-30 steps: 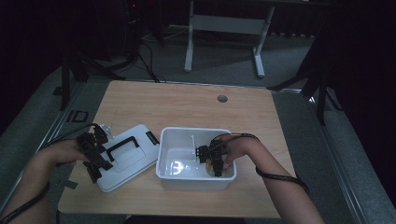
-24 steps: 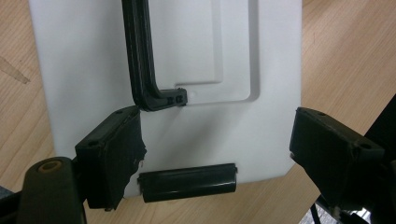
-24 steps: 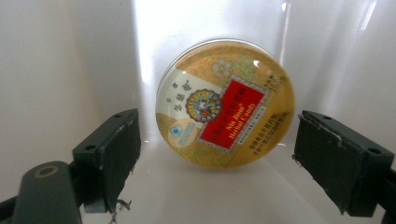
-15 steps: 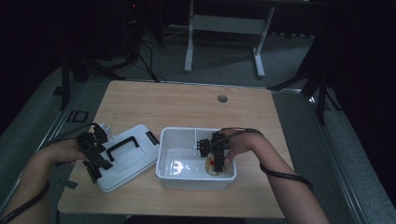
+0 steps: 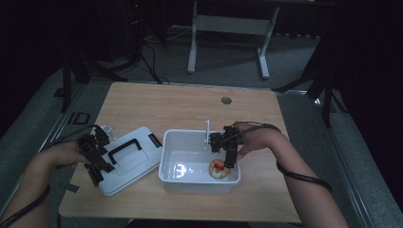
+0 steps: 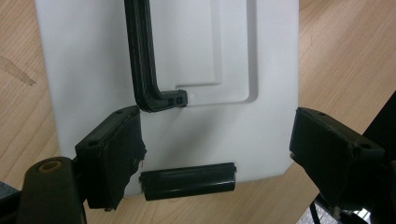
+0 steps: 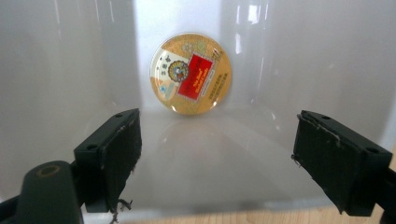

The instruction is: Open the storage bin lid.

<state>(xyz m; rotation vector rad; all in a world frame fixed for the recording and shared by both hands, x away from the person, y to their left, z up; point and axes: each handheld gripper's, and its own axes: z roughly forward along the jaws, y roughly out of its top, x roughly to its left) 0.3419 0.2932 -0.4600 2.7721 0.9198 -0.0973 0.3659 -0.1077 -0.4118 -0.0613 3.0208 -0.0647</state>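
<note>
Jaws wide on both my grippers, nothing held.
Right gripper (image 7: 215, 149) view showed a gold tin (image 7: 191, 73) ahead; left gripper (image 6: 215, 154) view, white lid (image 6: 187, 70) on wooden table (image 5: 180, 104).

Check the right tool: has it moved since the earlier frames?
Yes. The right tool has risen out of the white bin, leaving the round gold tin on its floor; its jaws stand open.
</note>
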